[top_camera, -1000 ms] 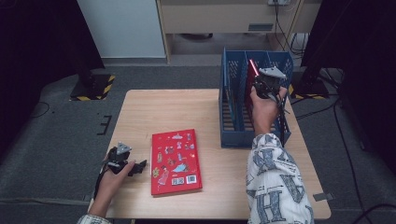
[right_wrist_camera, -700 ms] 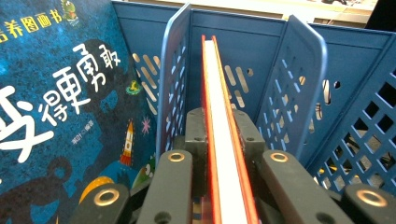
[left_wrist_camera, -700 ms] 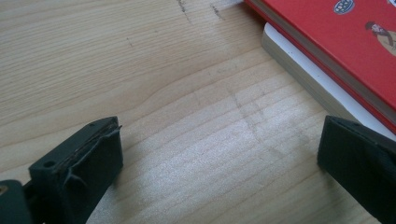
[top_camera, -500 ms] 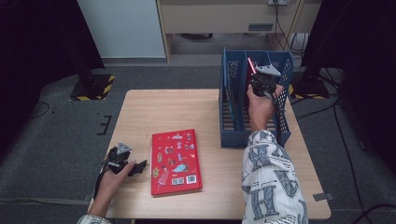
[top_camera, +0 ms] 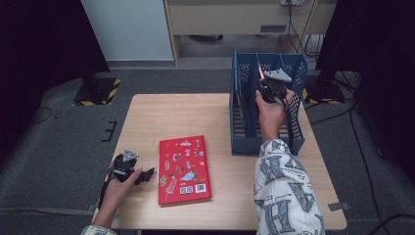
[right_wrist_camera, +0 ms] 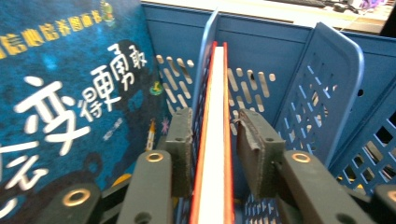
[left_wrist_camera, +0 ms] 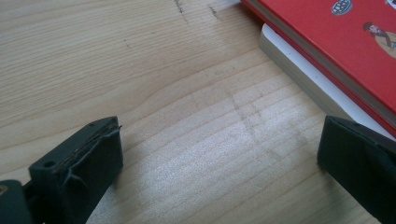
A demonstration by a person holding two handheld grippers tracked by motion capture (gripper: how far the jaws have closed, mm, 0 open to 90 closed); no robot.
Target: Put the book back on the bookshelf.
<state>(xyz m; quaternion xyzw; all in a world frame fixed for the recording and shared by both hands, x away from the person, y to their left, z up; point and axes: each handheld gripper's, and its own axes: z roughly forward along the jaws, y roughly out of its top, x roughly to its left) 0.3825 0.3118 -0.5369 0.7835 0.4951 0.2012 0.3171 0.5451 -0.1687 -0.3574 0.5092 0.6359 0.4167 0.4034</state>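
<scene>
Two grippers were mine: my right gripper [top_camera: 264, 83] had its fingers clamped on a thin red-covered book [right_wrist_camera: 214, 140] standing in the blue plastic file rack [top_camera: 244, 142] at the counter's two o'clock; my left gripper [top_camera: 147, 174], fingers spread apart, rested at eight o'clock beside the flat red picture book [top_camera: 183, 169].

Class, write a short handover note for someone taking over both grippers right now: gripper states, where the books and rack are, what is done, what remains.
Right gripper: shut on the thin red book, held upright on edge over the blue rack.
Left gripper: open, resting on the table beside the red sticker book.
Done: a blue book stands in the rack.
Left: probably lower and release the thin book, then rack the flat one.
</scene>
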